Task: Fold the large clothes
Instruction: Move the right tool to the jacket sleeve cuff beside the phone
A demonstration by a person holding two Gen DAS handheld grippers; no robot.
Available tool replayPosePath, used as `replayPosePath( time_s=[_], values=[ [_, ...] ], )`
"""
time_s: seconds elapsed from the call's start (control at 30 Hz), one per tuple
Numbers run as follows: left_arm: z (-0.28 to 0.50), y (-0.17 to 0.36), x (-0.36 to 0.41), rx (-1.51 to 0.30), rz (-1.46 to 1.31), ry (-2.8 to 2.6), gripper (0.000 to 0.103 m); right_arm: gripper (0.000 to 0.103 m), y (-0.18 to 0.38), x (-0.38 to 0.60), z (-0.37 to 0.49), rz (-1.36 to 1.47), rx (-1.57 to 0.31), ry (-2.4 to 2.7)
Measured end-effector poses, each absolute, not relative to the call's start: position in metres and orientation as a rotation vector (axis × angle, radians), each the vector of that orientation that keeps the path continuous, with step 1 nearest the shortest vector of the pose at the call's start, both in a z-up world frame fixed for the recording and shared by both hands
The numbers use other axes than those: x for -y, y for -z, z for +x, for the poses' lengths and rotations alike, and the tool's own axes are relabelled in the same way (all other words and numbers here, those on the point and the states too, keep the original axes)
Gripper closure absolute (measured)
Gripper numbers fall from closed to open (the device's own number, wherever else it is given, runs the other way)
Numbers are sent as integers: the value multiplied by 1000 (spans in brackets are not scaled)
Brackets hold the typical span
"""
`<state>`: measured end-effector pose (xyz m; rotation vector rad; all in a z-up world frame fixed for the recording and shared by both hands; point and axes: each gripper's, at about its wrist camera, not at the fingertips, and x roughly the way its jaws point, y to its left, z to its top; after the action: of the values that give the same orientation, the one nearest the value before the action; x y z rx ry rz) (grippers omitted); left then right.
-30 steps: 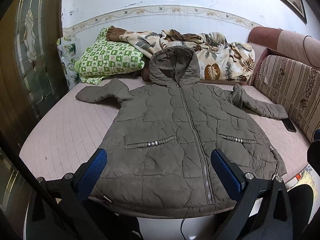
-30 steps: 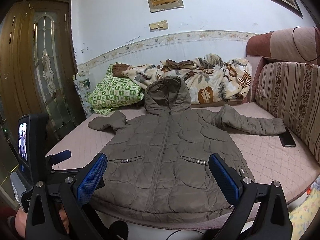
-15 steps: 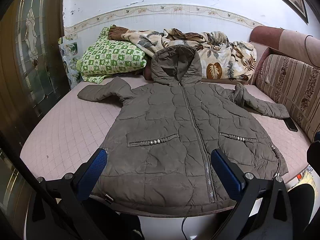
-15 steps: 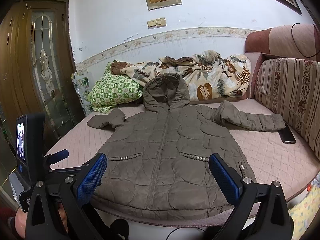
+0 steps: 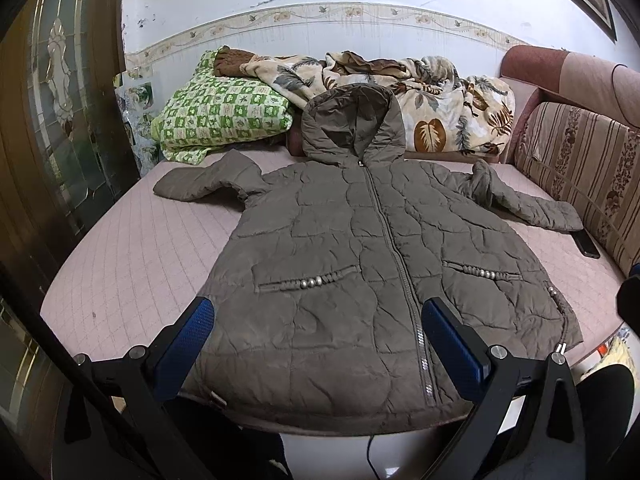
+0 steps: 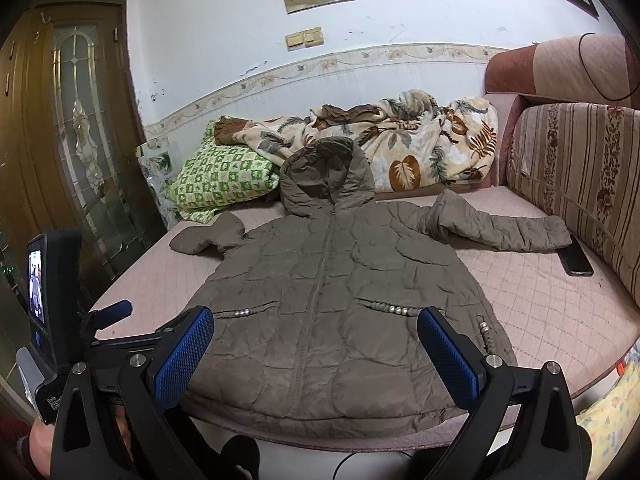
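Coat (image 5: 360,272) lies flat — hood seemingly toward the wall, hem nearest.

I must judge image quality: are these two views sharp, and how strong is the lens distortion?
Left wrist view: coat sharp, wall border bowed by fisheye, corners black. Right wrist view: equally sharp, door frame curved, soft even light, no glare.

A coat (image 5: 360,264) lies flat on a bed (image 5: 132,256), hood toward the wall, hem at the near edge. Behind the hood sit a pillow (image 5: 224,116) at left and a blanket (image 5: 432,96) at right. A phone (image 6: 576,261) lies beside the right sleeve, against the sofa back (image 6: 580,168).
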<state>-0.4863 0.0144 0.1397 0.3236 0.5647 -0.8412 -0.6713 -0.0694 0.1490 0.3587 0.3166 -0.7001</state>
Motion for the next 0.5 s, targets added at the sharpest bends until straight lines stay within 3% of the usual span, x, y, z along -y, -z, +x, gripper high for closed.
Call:
replayPosePath(
  time_s=[0.3, 0.5],
  values=[
    [-406, -170, 24, -499, 301, 711, 0, 0, -148, 186, -717, 636, -257, 771],
    [-355, -171, 89, -528, 305, 684, 0, 1, -144, 277, -767, 820, -171, 858]
  ],
)
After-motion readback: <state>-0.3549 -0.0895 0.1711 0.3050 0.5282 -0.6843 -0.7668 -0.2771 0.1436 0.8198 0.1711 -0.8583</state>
